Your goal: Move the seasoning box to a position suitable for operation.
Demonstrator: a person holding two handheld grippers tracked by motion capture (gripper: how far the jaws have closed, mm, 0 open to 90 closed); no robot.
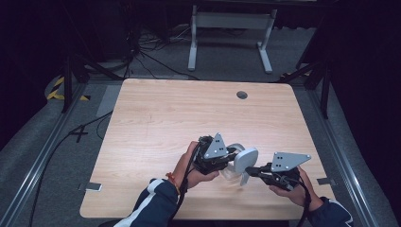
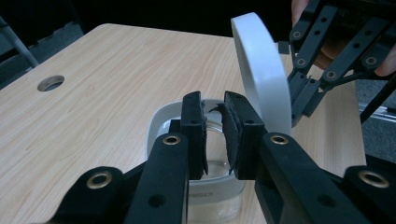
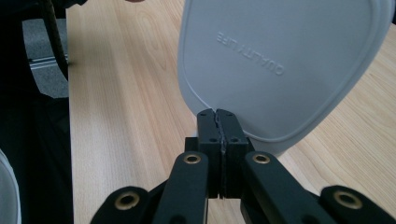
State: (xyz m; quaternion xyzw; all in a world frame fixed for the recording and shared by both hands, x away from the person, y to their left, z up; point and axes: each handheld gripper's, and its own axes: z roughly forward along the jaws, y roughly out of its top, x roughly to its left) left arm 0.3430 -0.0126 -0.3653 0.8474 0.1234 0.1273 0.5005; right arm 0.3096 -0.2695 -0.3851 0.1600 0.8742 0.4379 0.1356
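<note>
the right claw (image 3: 219,122) is pinching the rim of the grey lid (image 3: 280,65), holding it on edge above the table (image 1: 156,118). the left claw (image 2: 215,135) is clamping the glass container's (image 2: 205,172) wall. the lid looks light and stiff; the glass is probably slippery and fragile.

lid (image 3: 280,70) pale grey | container (image 2: 205,186) clear, white rim | desk (image 1: 165,118) light woodgrain | sleeve (image 1: 151,203) navy, white stripes

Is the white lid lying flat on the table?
No, the lid stands on edge, lifted clear of the table, with its rim pinched in the right gripper.
</note>
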